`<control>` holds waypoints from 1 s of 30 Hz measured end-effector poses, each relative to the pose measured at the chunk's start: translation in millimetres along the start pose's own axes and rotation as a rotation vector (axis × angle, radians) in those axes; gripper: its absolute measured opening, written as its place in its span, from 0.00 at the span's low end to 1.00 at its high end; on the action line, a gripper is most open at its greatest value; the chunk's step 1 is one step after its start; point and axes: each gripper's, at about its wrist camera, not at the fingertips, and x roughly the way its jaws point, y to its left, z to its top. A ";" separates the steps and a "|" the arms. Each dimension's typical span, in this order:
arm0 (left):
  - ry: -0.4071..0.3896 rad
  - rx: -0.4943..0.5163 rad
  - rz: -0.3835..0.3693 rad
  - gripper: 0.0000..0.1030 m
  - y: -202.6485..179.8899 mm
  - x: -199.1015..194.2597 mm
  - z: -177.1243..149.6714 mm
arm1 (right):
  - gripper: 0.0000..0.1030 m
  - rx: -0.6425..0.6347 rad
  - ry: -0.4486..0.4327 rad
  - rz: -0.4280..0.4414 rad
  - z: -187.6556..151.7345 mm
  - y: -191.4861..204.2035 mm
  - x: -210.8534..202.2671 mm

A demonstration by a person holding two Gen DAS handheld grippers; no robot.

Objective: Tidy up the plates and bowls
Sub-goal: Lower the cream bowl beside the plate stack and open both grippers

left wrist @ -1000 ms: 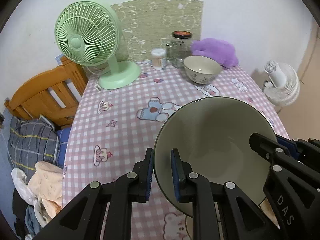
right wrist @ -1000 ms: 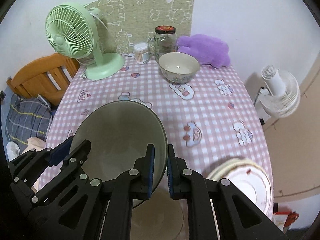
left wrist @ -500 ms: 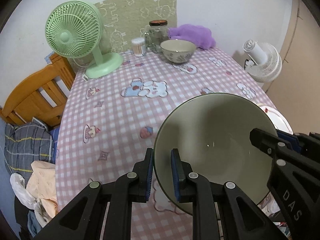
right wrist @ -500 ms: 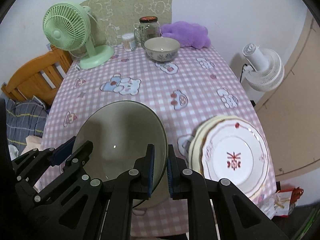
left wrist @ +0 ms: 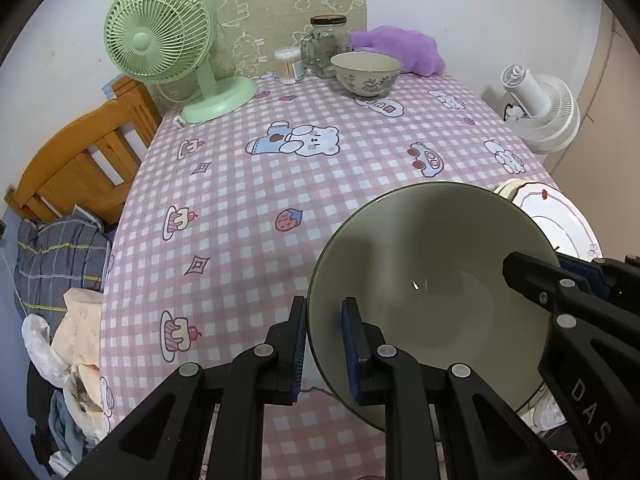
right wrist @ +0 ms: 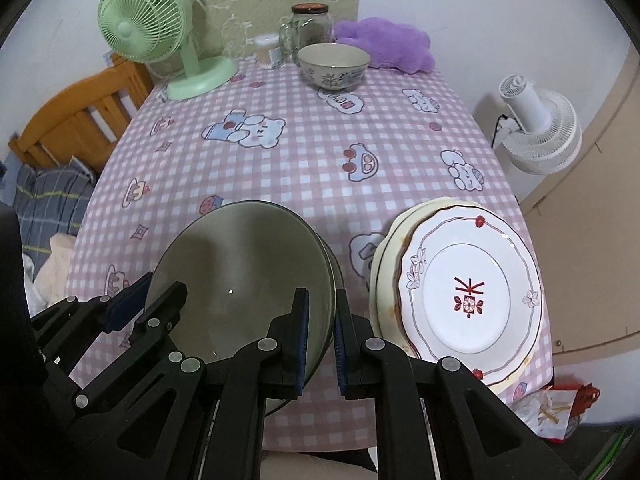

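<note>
Flanking the green bowl (right wrist: 240, 280), stacked plates (right wrist: 472, 300) show fully only rightward.

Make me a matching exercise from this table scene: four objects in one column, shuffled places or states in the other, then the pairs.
Things:
1. grey-green bowl
2. patterned bowl
3. white plate
4. green fan

Places or states:
A. far left corner of the table
B. on top of a plate stack at the near right edge
C. rim gripped on both sides, by the left gripper and the right gripper
D. far end, in front of the glass jar

Pairs: 1-C, 2-D, 3-B, 4-A
</note>
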 end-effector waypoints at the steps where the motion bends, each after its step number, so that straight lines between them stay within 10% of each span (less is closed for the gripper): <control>1: 0.002 -0.005 0.000 0.14 0.5 1.3 -0.1 | 0.14 -0.006 0.001 0.002 0.5 0.6 1.6; 30: 0.017 0.067 -0.054 0.23 -0.8 31.4 6.1 | 0.14 0.084 0.046 -0.040 5.1 -5.7 38.1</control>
